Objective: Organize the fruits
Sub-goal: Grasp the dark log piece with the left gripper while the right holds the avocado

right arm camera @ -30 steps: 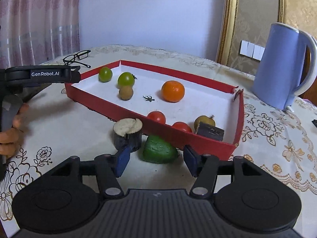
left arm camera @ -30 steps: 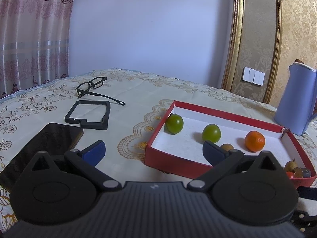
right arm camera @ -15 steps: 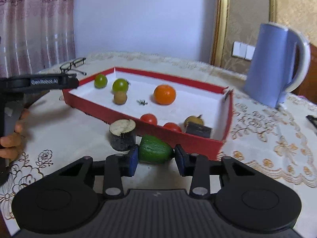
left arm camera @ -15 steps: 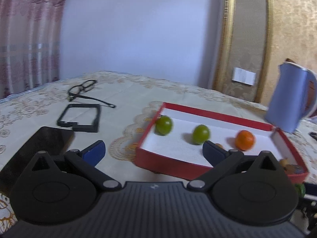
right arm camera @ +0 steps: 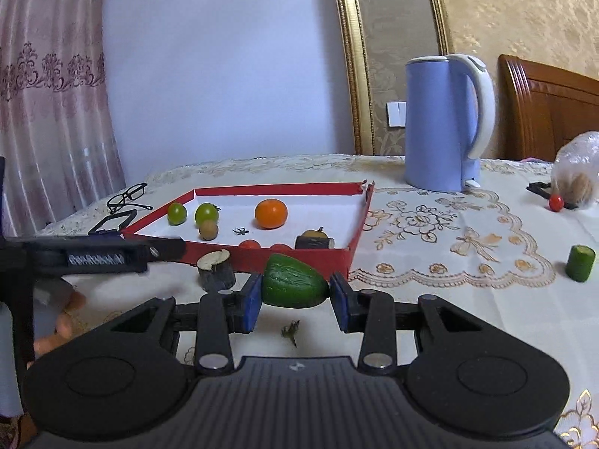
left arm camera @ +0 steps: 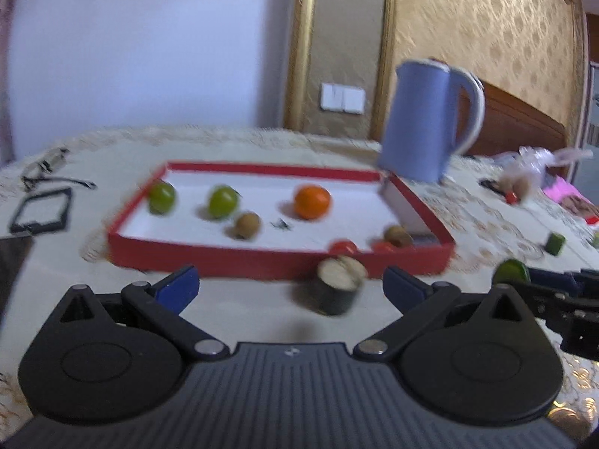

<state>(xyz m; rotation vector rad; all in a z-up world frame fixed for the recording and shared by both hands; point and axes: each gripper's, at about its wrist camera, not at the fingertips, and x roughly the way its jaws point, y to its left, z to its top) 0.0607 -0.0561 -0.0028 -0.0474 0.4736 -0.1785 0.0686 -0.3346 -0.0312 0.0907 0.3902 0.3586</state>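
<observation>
The right gripper (right arm camera: pixel 294 297) has its jaws clamped on a green avocado-like fruit piece (right arm camera: pixel 294 281), both blue pads pressing its sides at the centre of the right wrist view. The fruit hangs clear of the surface (right arm camera: pixel 468 299), just before the near wall of the red tray (right arm camera: pixel 352 224), probably so it can be carried over that wall to join the fruit already inside: two green tomatoes (right arm camera: pixel 176 213), an orange (right arm camera: pixel 271 213) and small red ones at the near edge.

The left gripper (left arm camera: pixel 290 284) has its jaws spread wide and empty, low in the left wrist view. A dark cut stump-shaped piece (left arm camera: pixel 337 284) stands on the surface between them and the tray, seemingly the next thing to take.

The left wrist view, though blurred, shows the right gripper from the side at its right edge, the green fruit's end poking out. Only the right wrist view shows the pads' contact sharply, a green cylinder piece (right arm camera: pixel 579 267) alone at right, and fingers (right arm camera: pixel 60 325) holding the left tool at lower left.
</observation>
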